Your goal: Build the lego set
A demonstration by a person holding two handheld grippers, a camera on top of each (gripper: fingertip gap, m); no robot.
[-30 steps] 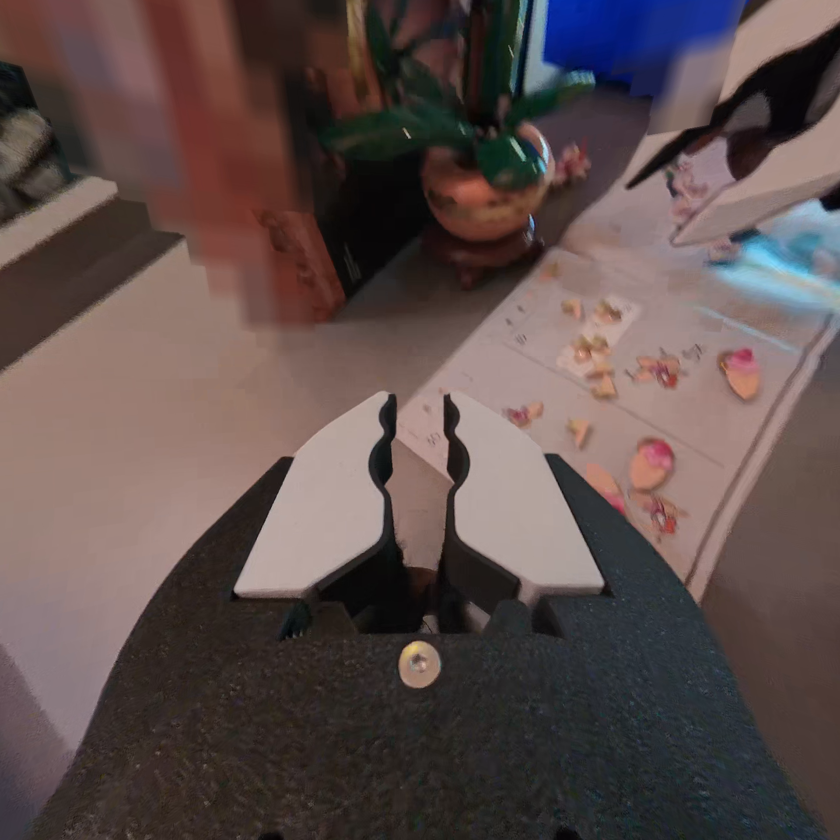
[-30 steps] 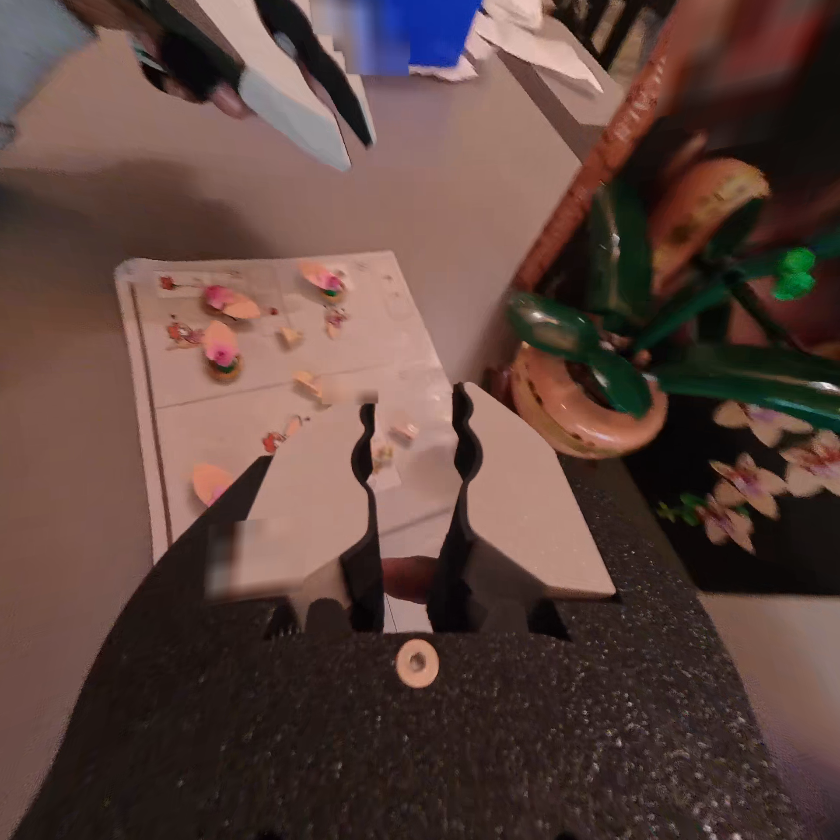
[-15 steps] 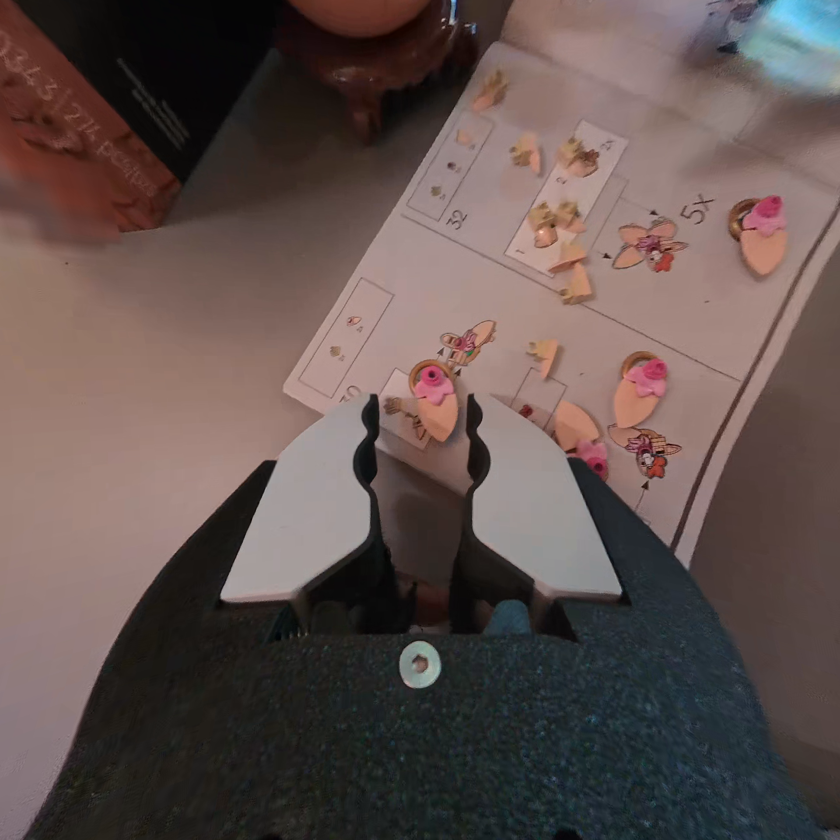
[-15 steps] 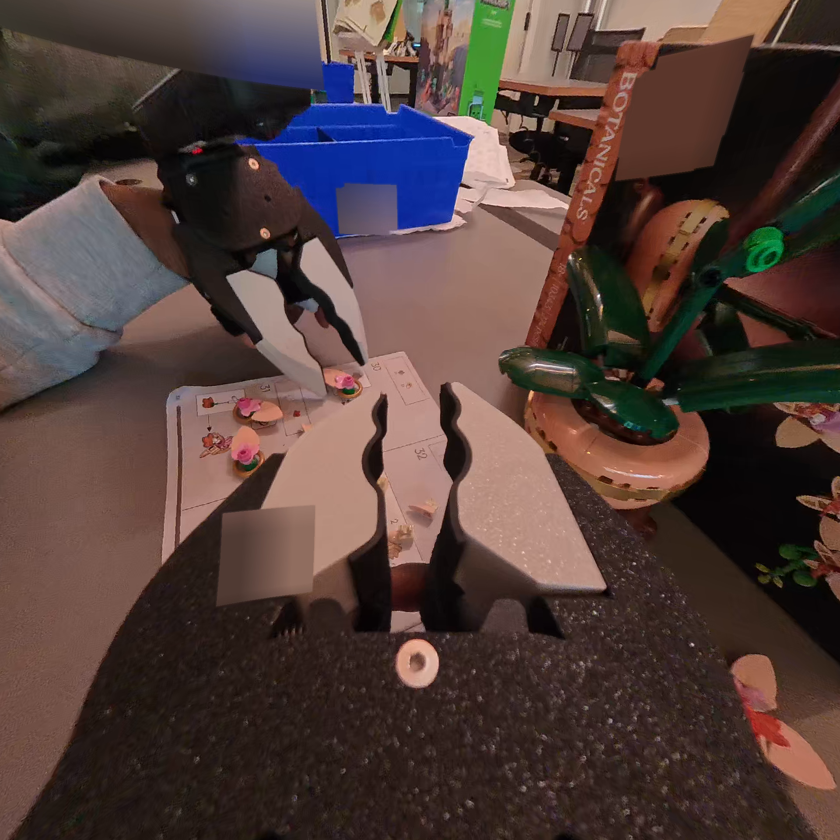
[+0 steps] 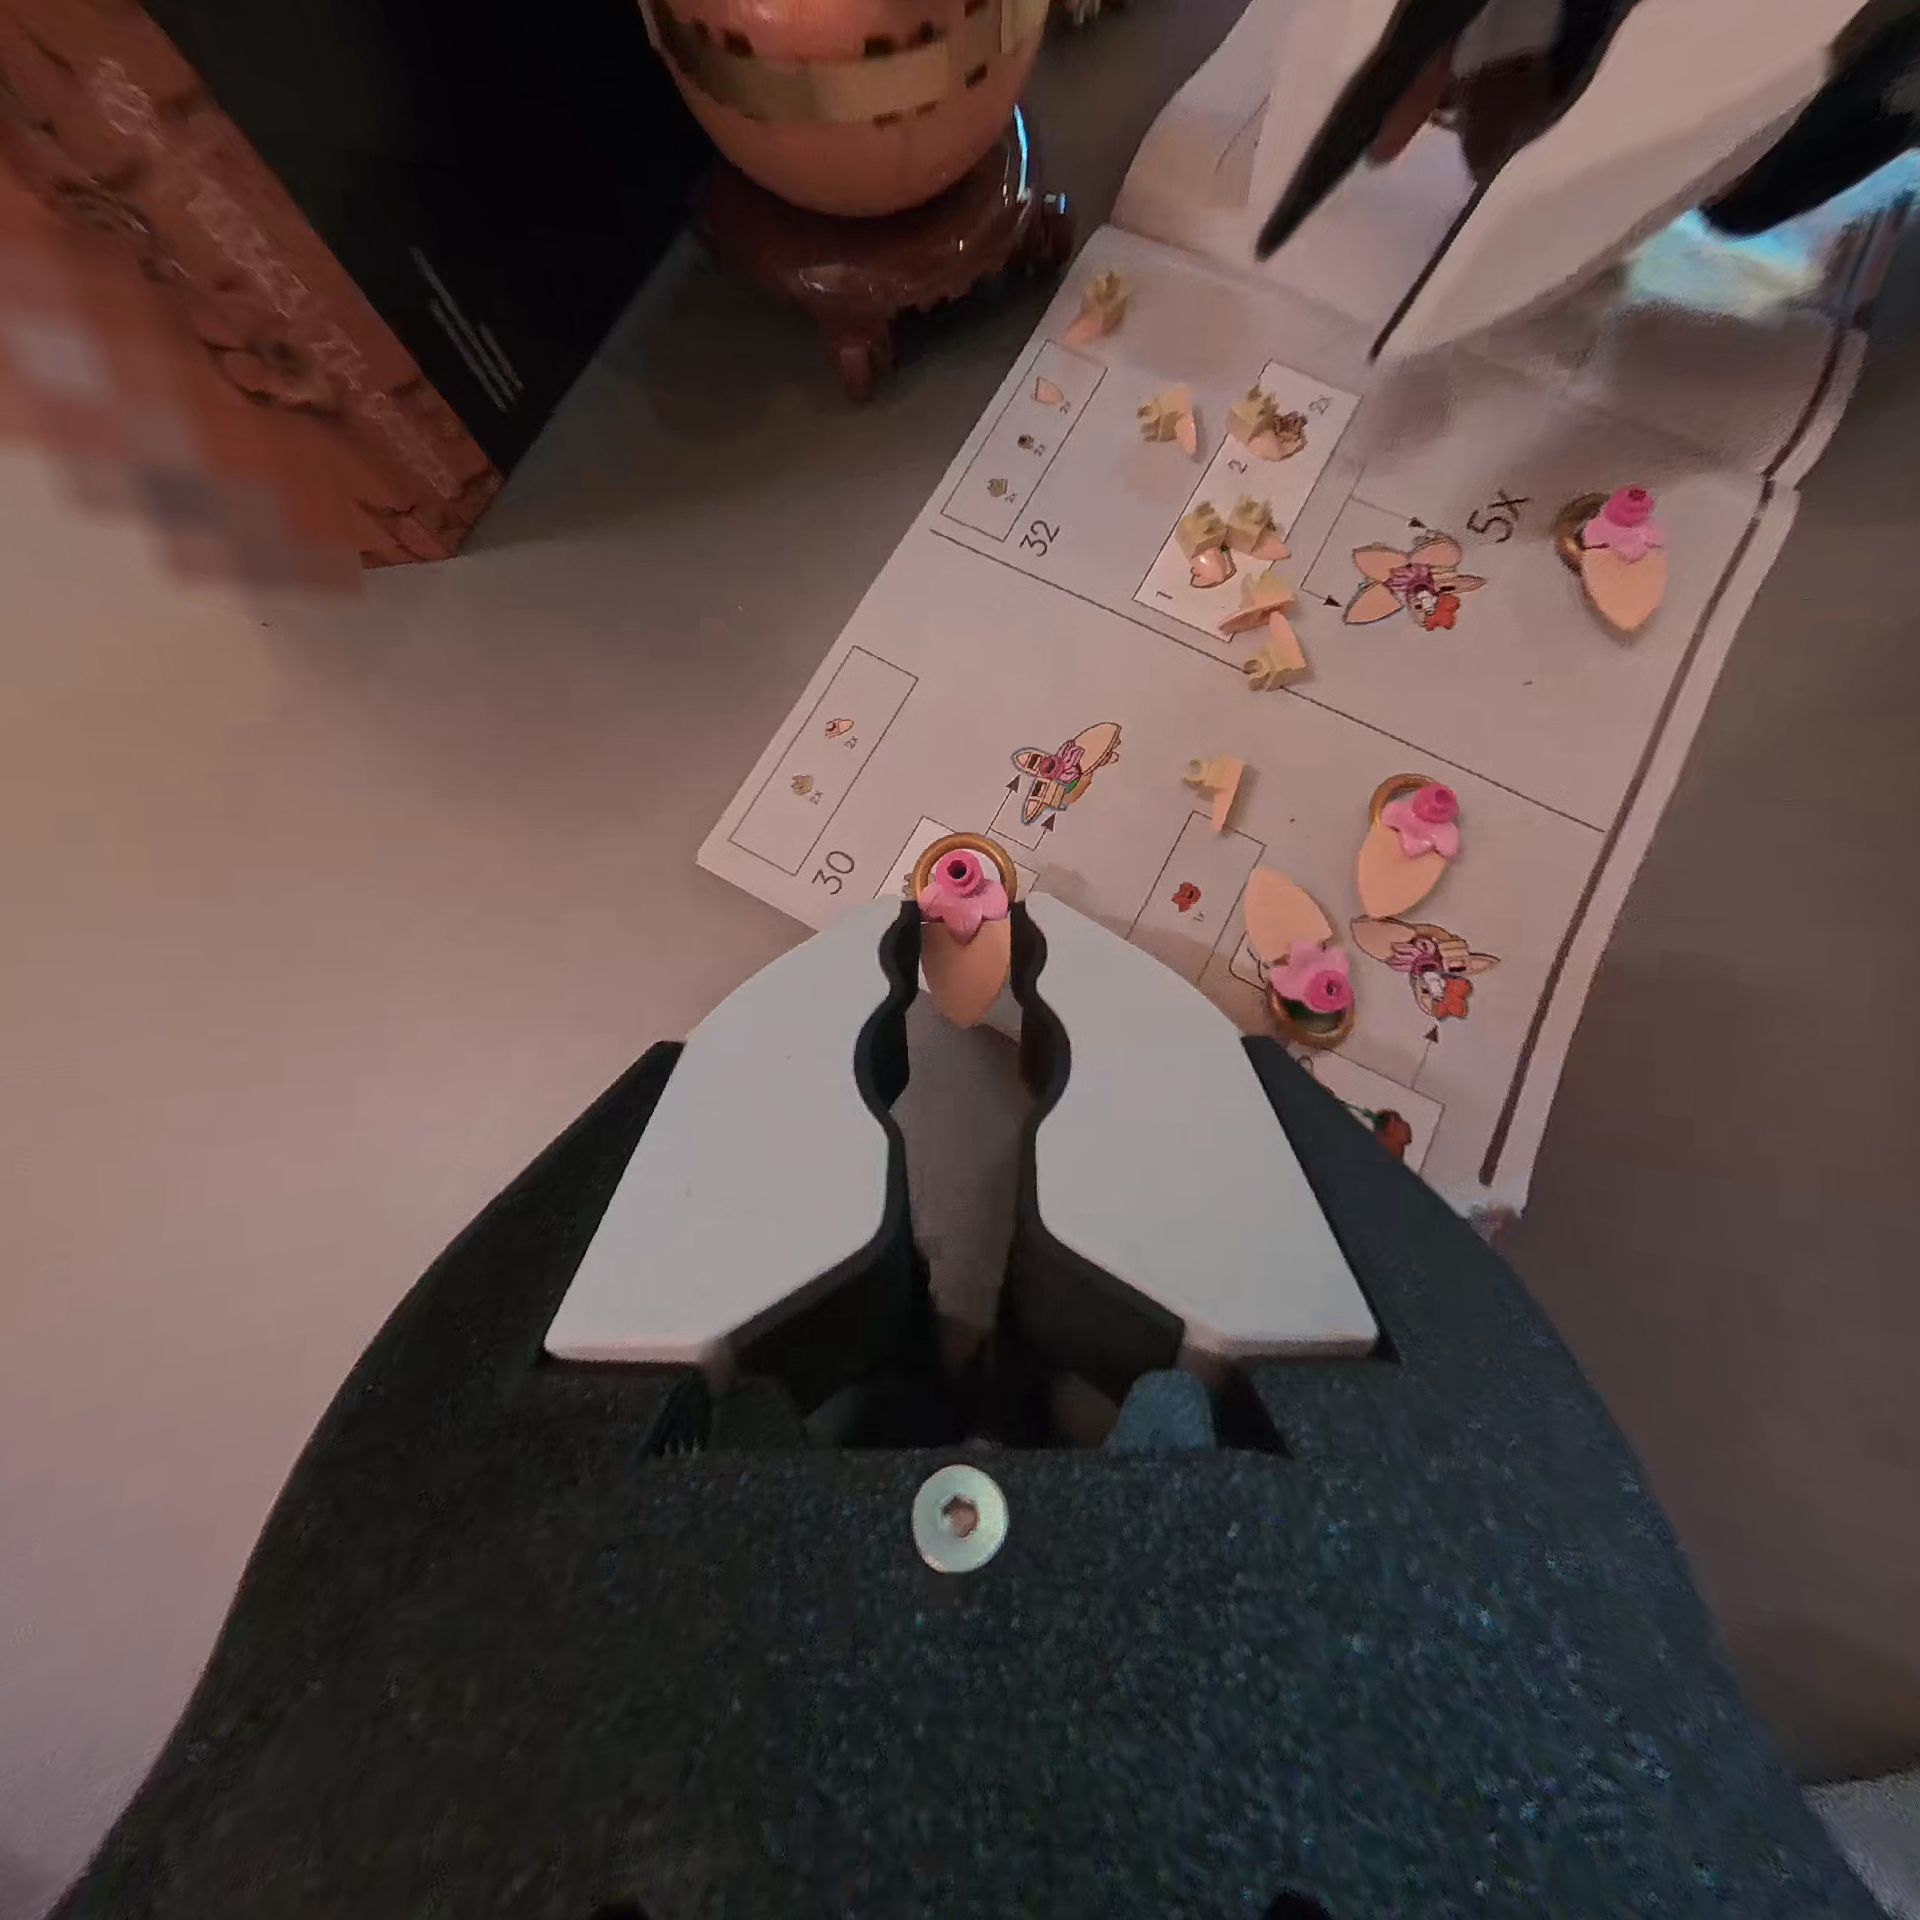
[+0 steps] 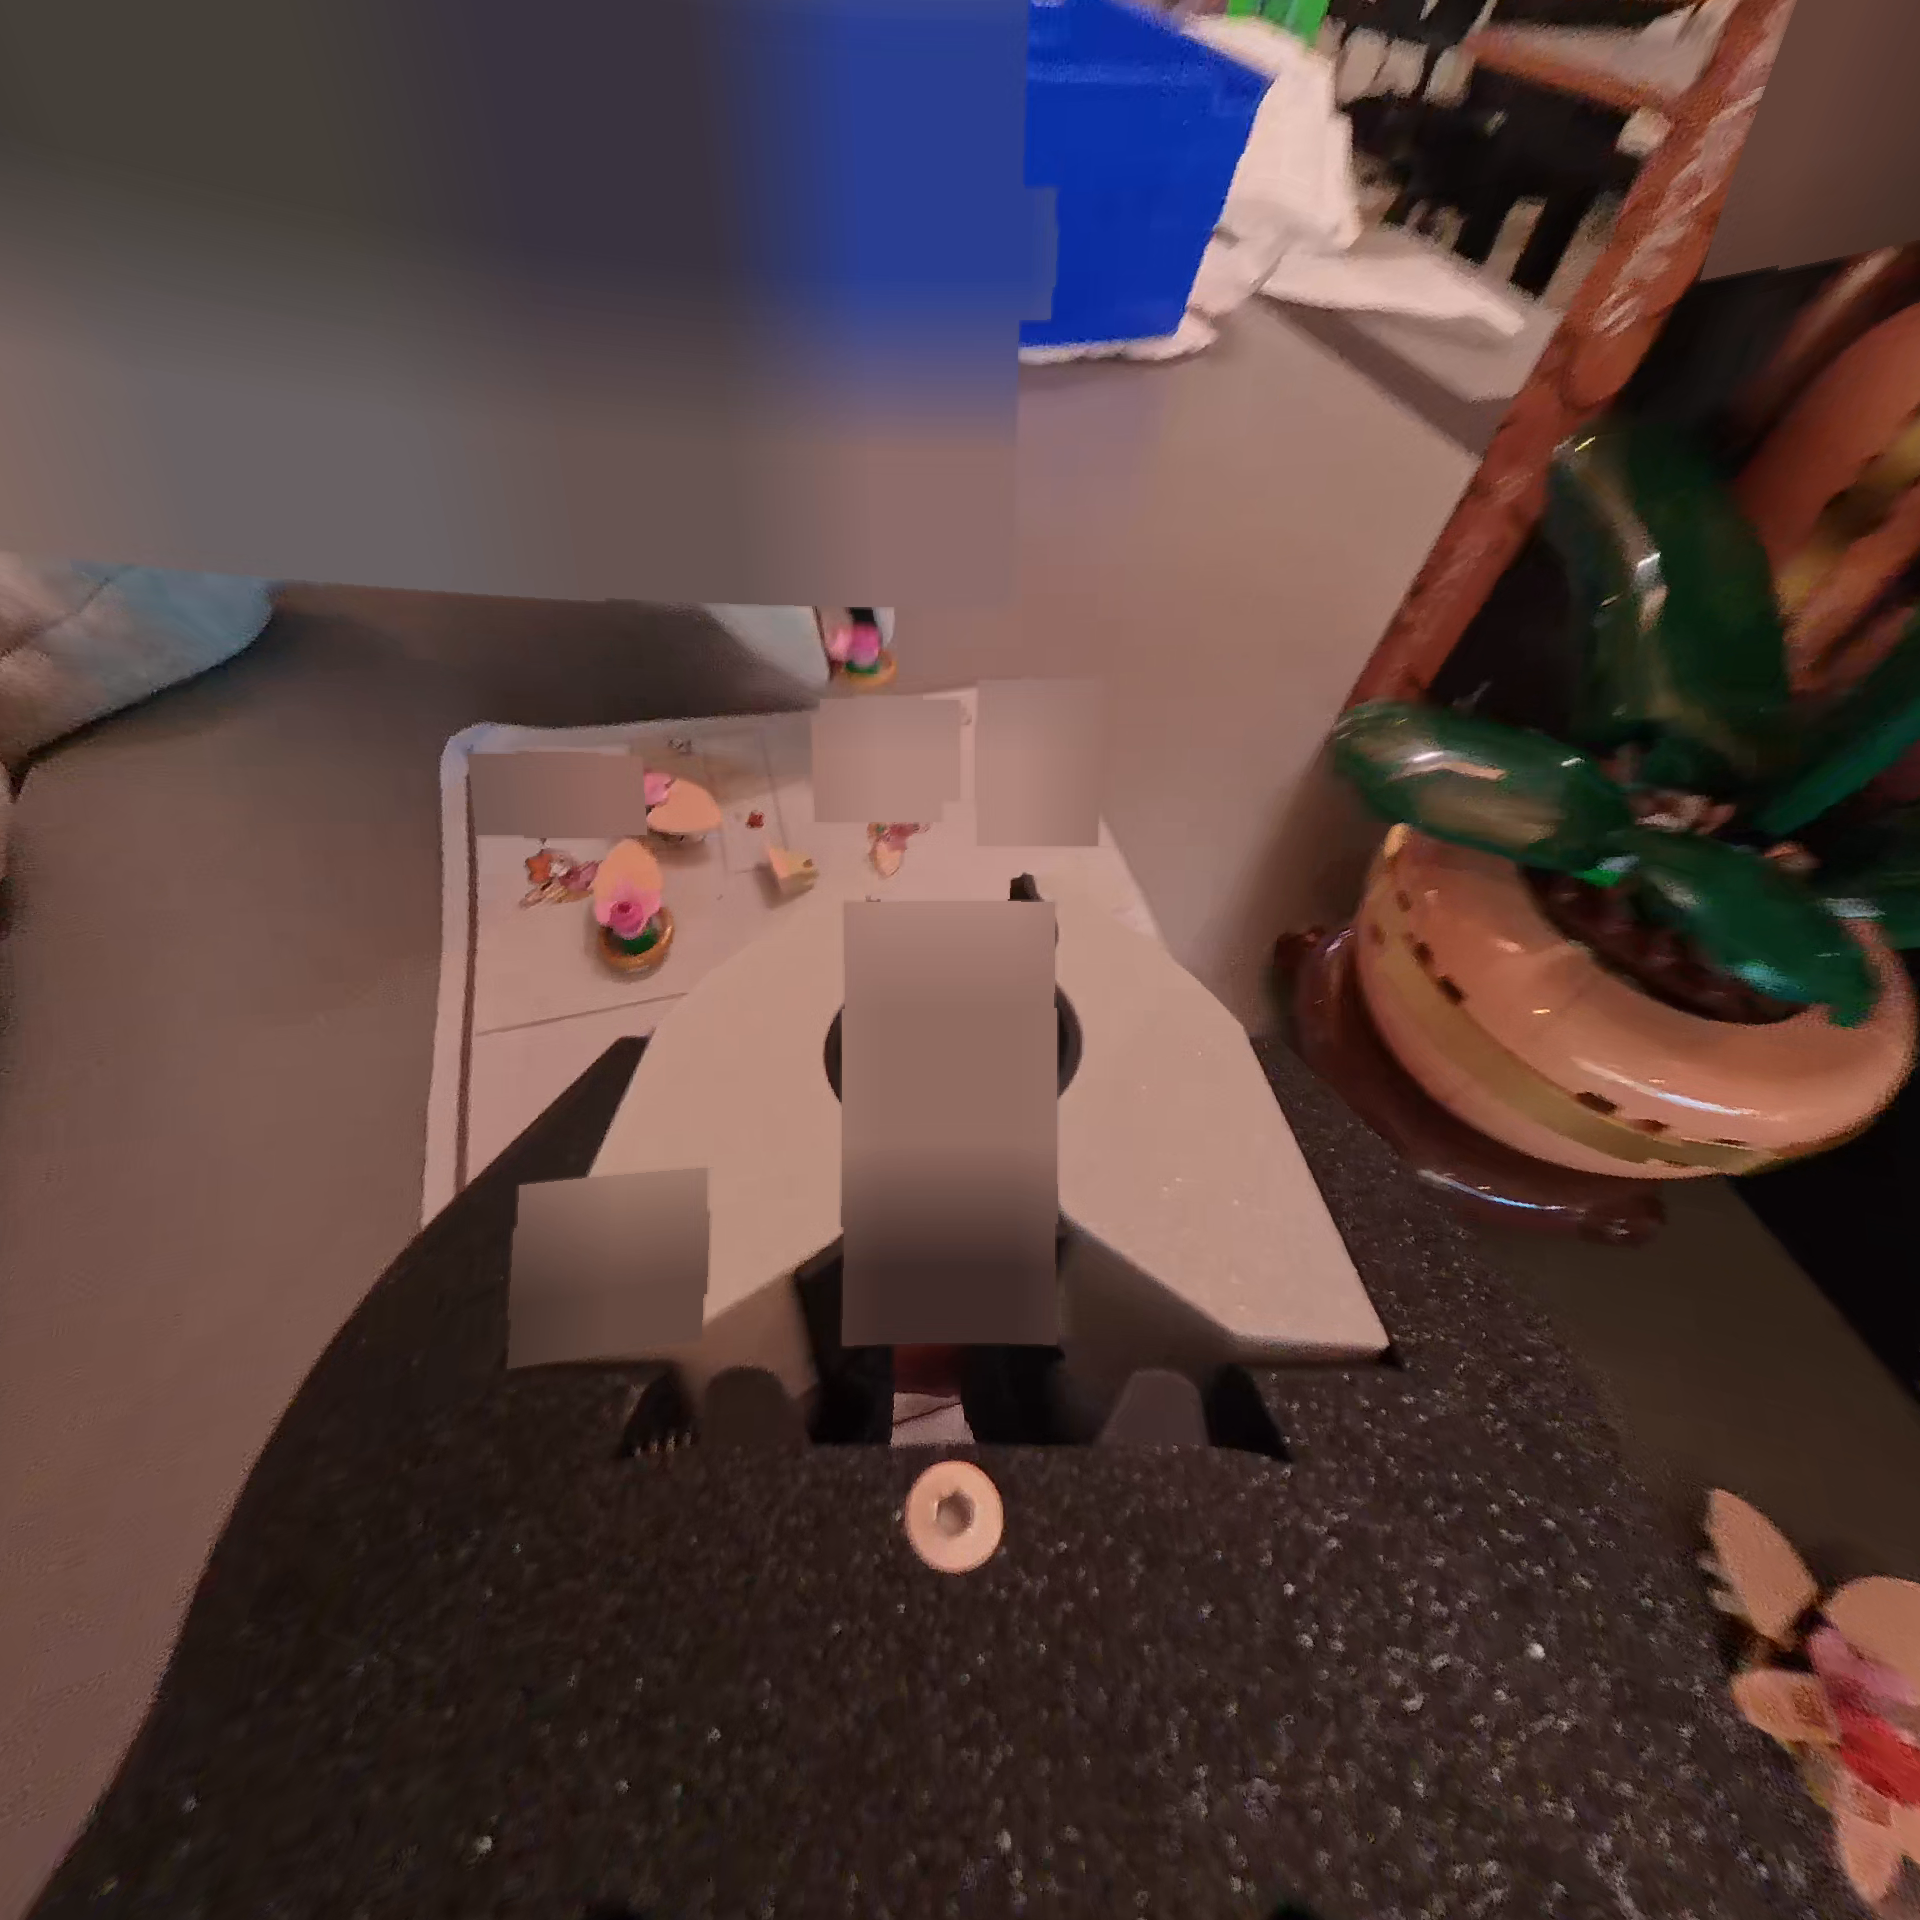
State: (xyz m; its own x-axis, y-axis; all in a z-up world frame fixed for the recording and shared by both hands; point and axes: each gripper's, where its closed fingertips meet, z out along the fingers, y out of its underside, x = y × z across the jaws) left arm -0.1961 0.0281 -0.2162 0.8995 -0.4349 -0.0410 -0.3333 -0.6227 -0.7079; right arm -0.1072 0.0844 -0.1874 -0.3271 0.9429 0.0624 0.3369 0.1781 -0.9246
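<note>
My left gripper (image 5: 963, 920) is shut on a tan petal piece with a pink flower and gold ring (image 5: 964, 956), which sits at the near corner of the open instruction booklet (image 5: 1039, 644). Three more such petal pieces (image 5: 1403, 852) and several small tan bricks (image 5: 1247, 520) lie on the page. My right gripper (image 5: 1325, 301) hovers blurred over the booklet's far edge, fingers apart and empty. In the right wrist view a mosaic patch hides the right gripper's (image 6: 945, 904) gap. The held petal piece (image 6: 862, 644) shows far off there.
The built plant in its tan pot (image 5: 852, 104) stands beyond the booklet, also in the right wrist view (image 6: 1558, 1039). The set's box (image 5: 260, 343) stands at the left. A blue bin (image 6: 1122, 187) is at the back. A sleeve (image 6: 104, 644) lies at the left. The left gripper's tips are roughly 12 cm from the right gripper's.
My left gripper dropped toward the booklet, moved forward around the nearest petal piece and closed on it. My right gripper swung over the booklet's far edge.
</note>
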